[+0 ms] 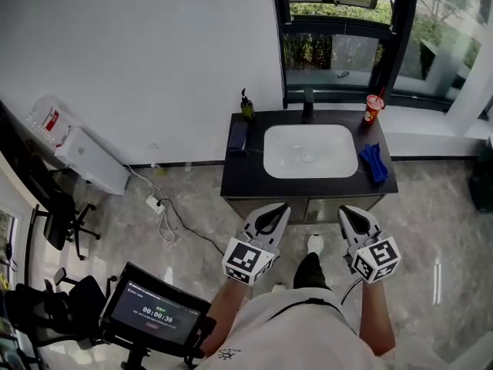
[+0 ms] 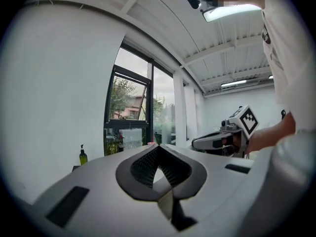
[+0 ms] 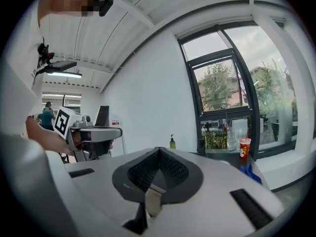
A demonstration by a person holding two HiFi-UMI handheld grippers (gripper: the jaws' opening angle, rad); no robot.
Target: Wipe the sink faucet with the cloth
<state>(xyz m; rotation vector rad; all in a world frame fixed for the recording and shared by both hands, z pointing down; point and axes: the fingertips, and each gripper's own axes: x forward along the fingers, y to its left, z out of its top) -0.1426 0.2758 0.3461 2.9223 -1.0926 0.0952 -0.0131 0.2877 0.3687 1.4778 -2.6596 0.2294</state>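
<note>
My left tool point(image 1: 279, 209) and right tool point(image 1: 348, 210) are clenched, empty, well apart from the cloth point(image 1: 374, 163). Reaching clenched, I may push it off the table point(image 1: 240, 177).

left hand-held gripper point(image 1: 281, 209), right hand-held gripper point(image 1: 345, 210), seemingly closed

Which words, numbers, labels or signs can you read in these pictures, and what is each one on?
"00:00:30", on the black screen at the head view's lower left.
Smaller lines above that timer: too small to read.
Red-and-white label on the white box: blurred, unreadable.
Print on the red cup: too small to read.
The left hand-held gripper and right hand-held gripper carry square marker patterns only, no letters.
</note>
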